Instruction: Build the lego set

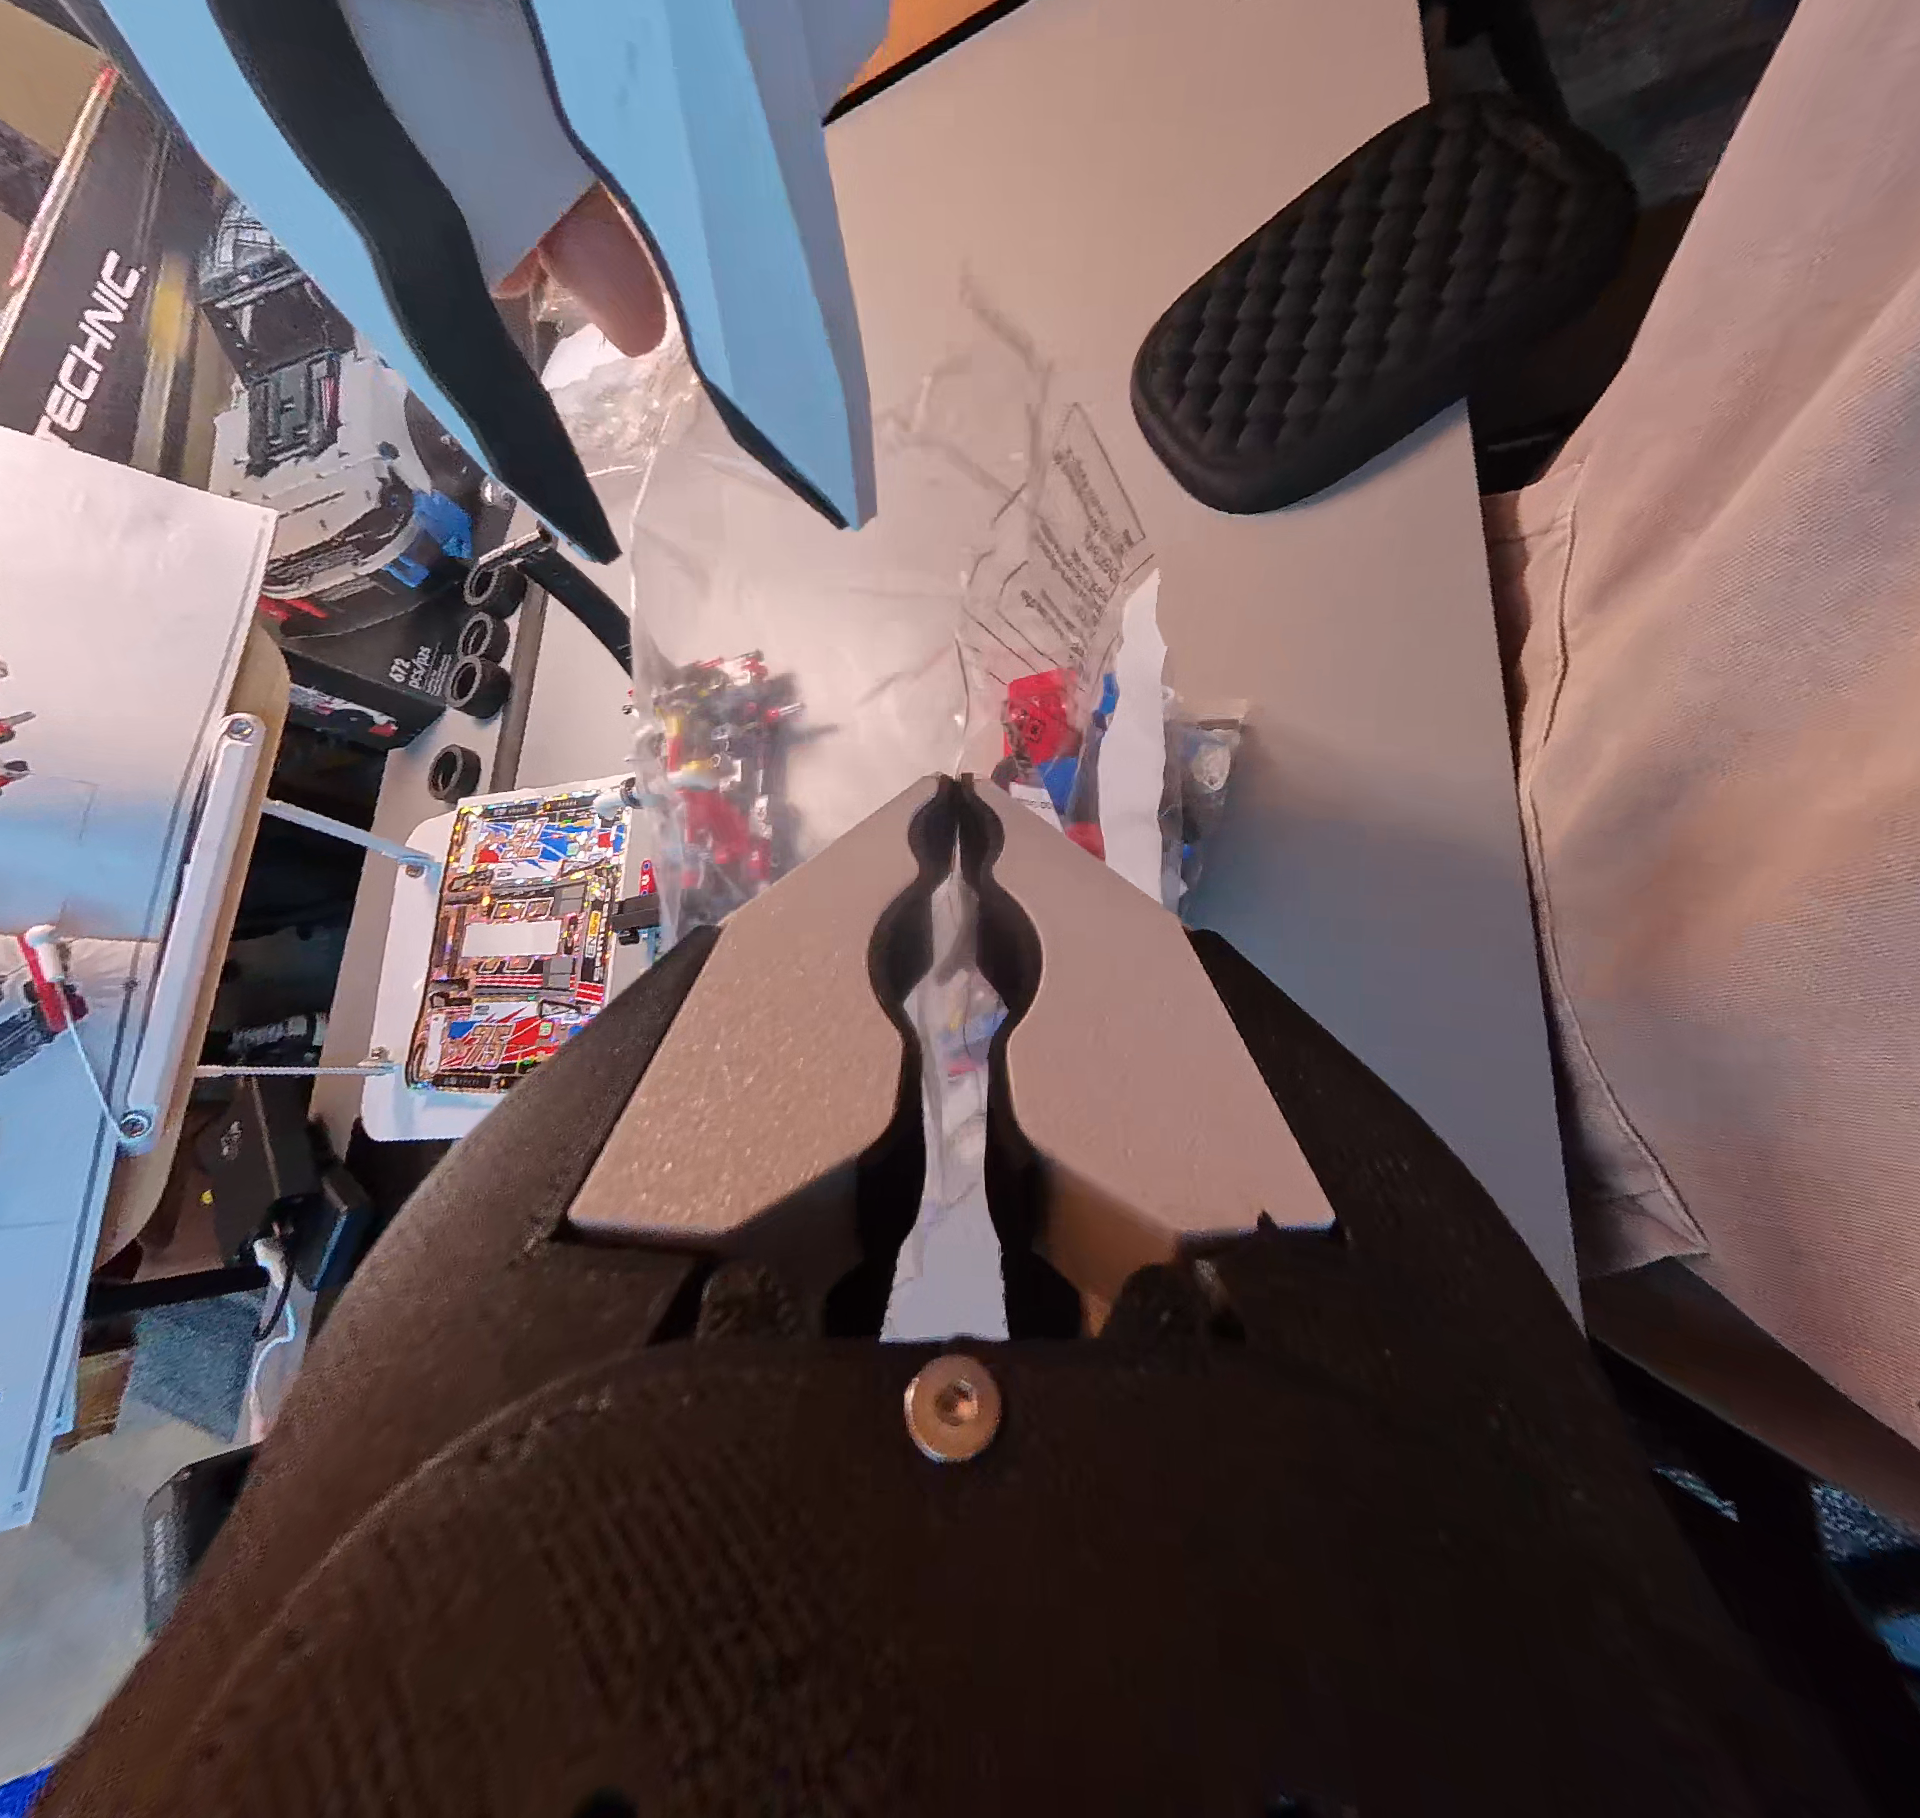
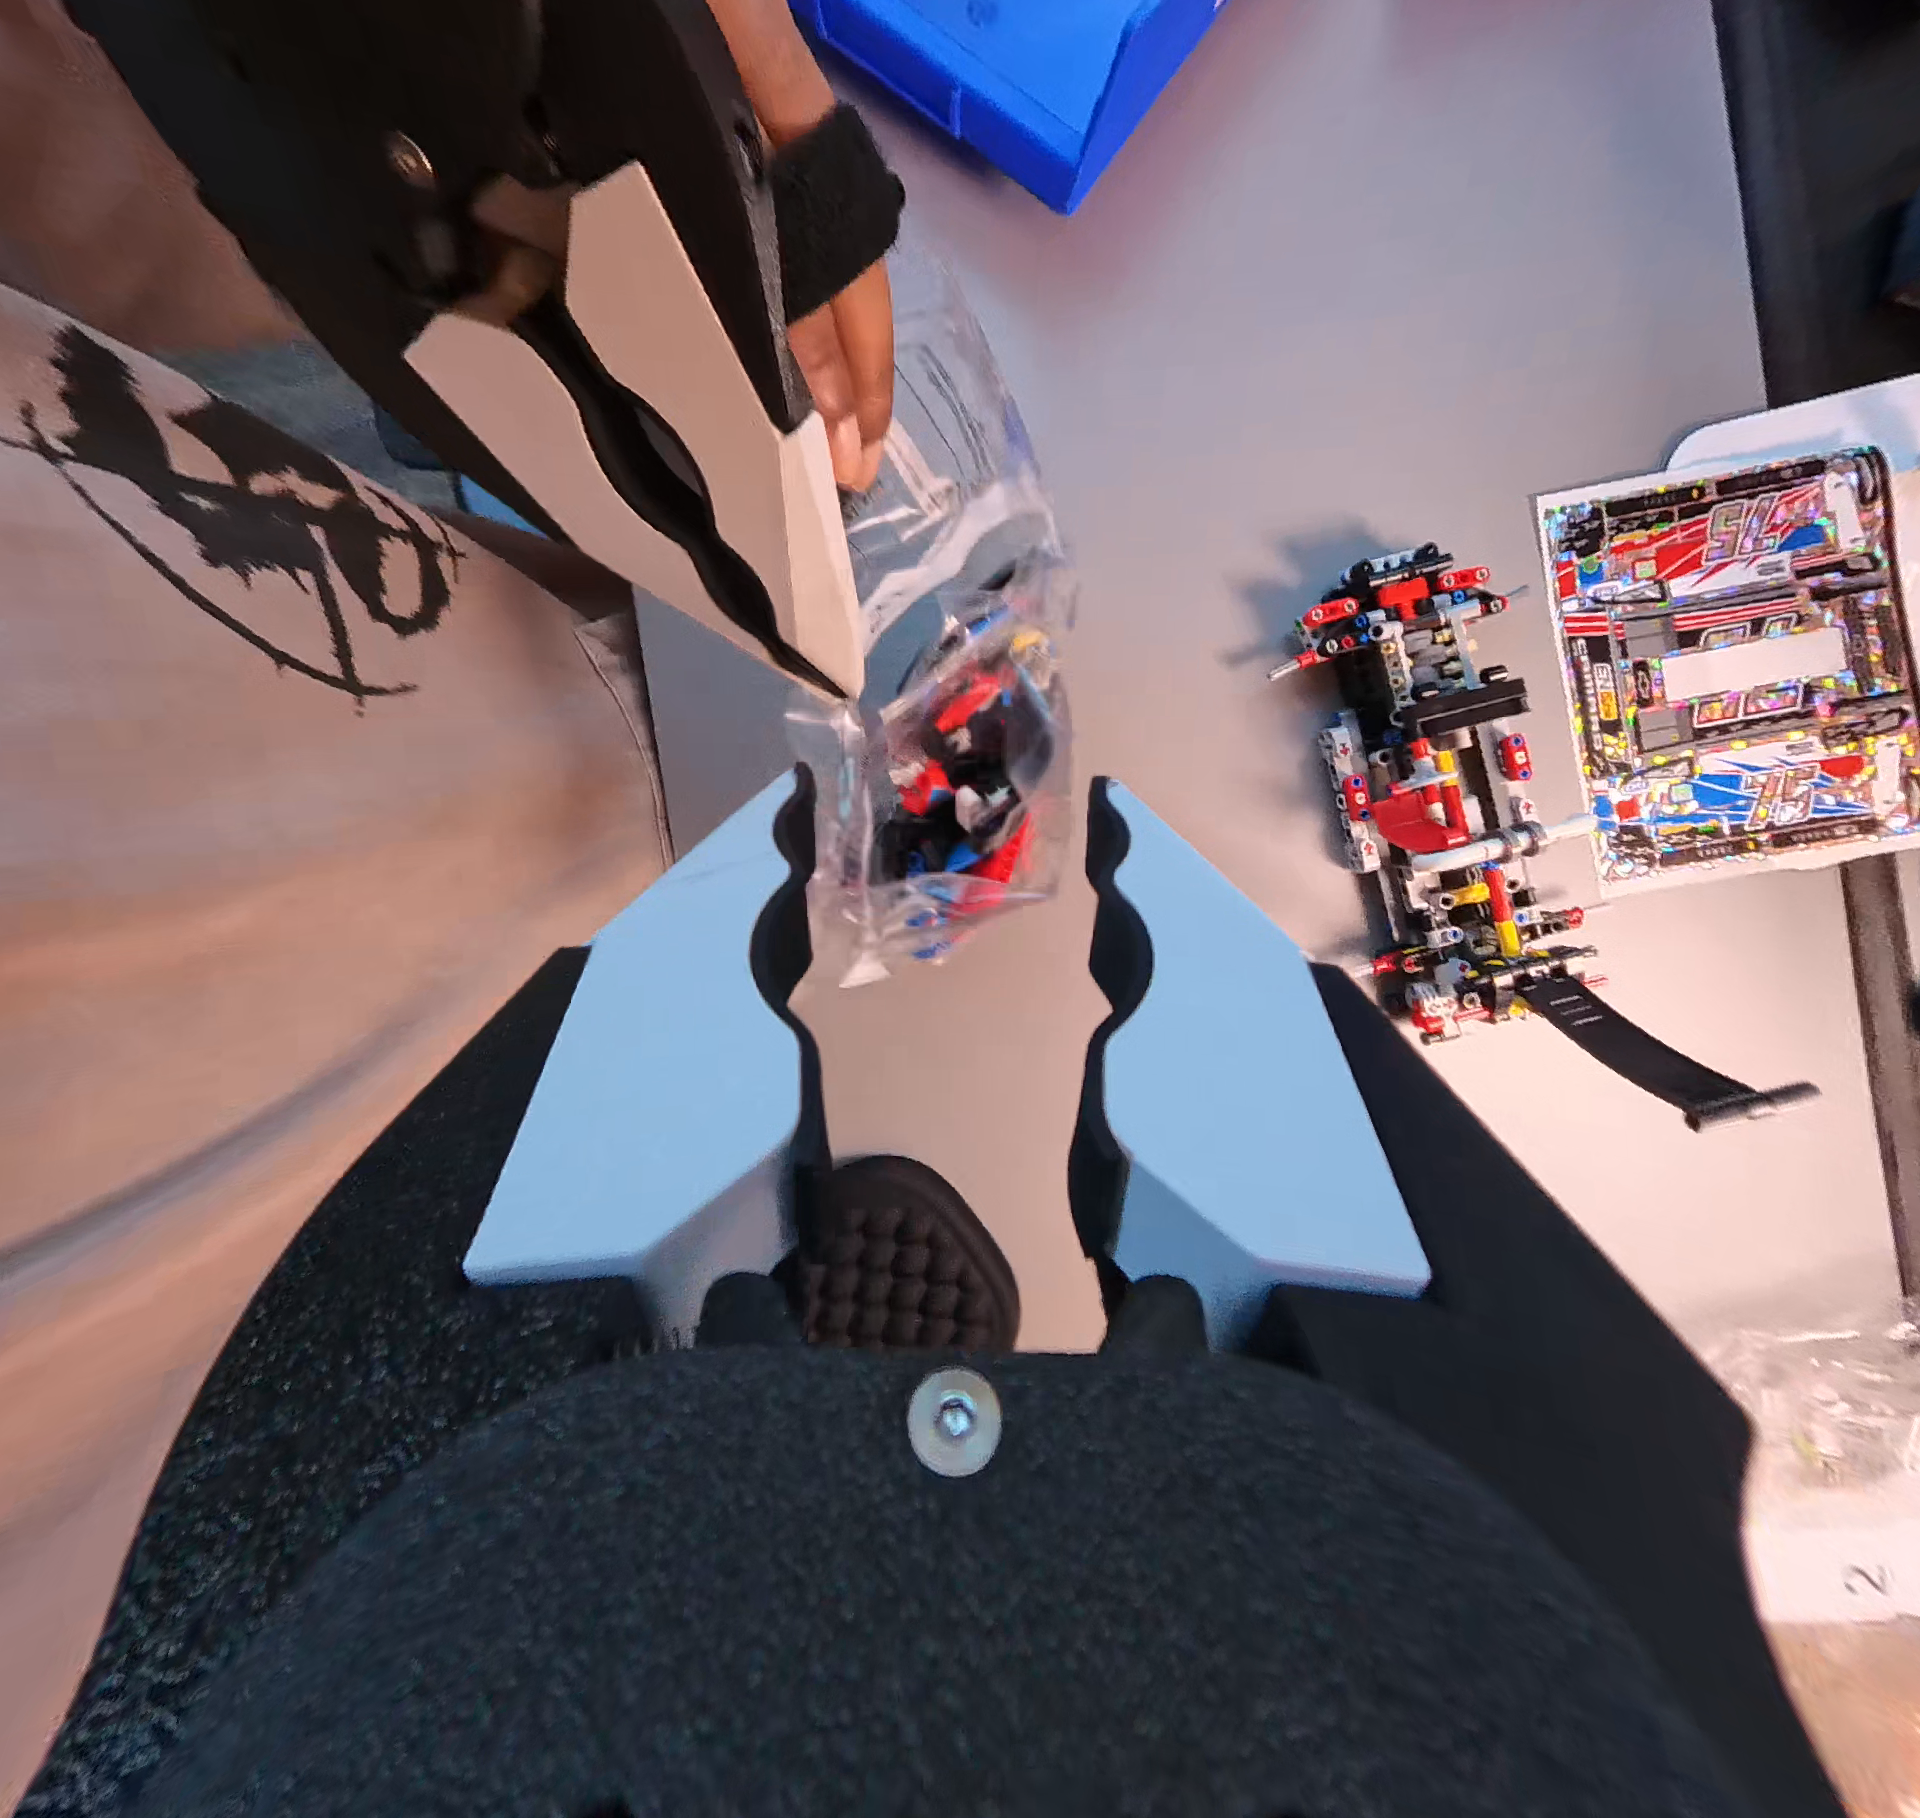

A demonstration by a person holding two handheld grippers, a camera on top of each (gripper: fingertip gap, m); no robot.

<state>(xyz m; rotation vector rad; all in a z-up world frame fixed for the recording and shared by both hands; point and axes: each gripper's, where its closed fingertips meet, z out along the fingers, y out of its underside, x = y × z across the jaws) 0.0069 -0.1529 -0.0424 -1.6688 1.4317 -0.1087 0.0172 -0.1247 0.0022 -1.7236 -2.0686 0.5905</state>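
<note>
— Fingers first: what do the two grippers have?

— Left gripper (image 1: 957, 781) has its tips pinched together on the top corner of the clear bag of pieces (image 2: 956, 792), which hangs from them above the grey table (image 2: 1403, 334). Right gripper (image 2: 951, 792) stands wide apart, holding nothing, one fingertip (image 2: 800, 781) just touching the bag's edge.

— So which way does the bag lie from the open pair?

— Straight ahead, between the tips. Its long axis runs roughly along those fingers, the loose end towards the camera. I judge closing would catch it for a tear.

— And beyond the bag?

— Part-built chassis (image 2: 1434, 792) lies well apart to the right, the sticker sheet (image 2: 1725, 667) beside it, a blue bin (image 2: 1018, 33) farther off.
</note>
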